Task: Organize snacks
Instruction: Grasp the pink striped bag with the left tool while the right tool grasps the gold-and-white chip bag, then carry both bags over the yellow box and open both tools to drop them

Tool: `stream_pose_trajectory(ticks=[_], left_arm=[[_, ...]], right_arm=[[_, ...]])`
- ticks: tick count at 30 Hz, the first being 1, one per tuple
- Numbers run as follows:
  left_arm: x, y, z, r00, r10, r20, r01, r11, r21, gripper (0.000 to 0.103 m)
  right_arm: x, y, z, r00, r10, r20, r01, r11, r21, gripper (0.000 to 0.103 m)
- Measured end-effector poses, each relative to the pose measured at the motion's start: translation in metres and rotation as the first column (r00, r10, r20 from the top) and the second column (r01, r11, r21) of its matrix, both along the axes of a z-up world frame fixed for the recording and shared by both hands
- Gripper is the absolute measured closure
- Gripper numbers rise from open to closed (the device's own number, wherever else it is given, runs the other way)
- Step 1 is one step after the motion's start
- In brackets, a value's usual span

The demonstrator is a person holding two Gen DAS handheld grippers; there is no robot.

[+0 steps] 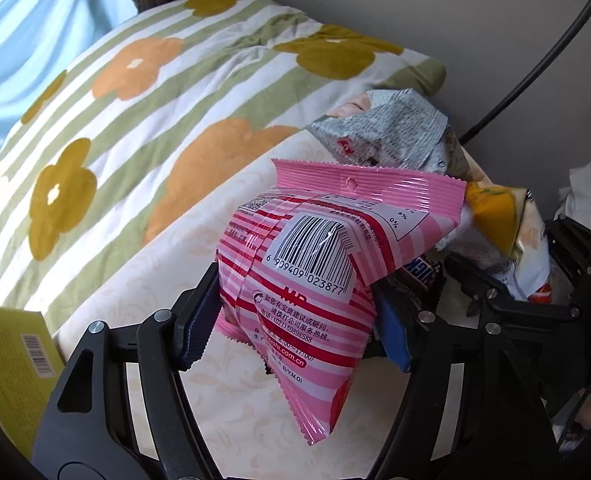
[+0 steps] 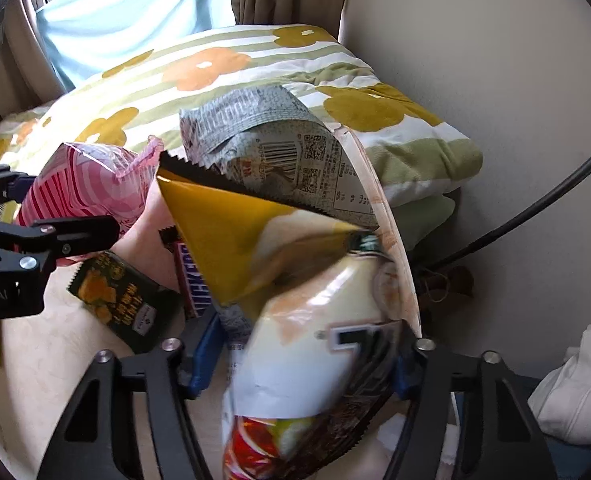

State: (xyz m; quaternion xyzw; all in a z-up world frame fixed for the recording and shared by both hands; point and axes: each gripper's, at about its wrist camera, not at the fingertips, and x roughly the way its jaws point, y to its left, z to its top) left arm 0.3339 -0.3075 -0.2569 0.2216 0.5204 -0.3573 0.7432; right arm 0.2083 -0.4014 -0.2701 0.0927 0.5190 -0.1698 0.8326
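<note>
Pink striped snack bag (image 1: 295, 280), barcode side up, sits pinched between your left gripper (image 1: 295, 324) pads — held clear of the cream tabletop (image 1: 235, 420), likely for sorting. Your right gripper (image 2: 299, 364) jaws squeeze a yellow-and-white pouch (image 2: 295, 300), its glossy skin crumpled. Beside that pouch lie a grey packet (image 2: 263, 136), a Snickers bar (image 2: 193, 280) and a dark packet (image 2: 119, 296) — presumably awaiting their turn.
</note>
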Motion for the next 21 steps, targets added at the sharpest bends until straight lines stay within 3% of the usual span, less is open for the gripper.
stream_pose_trajectory(ticks=[13, 21], left_arm=[[-0.018, 0.037, 0.059, 0.993, 0.102, 0.051, -0.096, 0.989, -0.112, 0.037], [-0.035, 0.085, 0.111, 0.96, 0.261, 0.102, -0.234, 0.947, -0.22, 0.037]], right_arm=[[-0.017, 0.013, 0.052, 0.989, 0.016, 0.146, -0.025, 0.998, 0.056, 0.049], [-0.017, 0.043, 0.099, 0.956, 0.157, 0.247, -0.171, 0.985, 0.036, 0.049]])
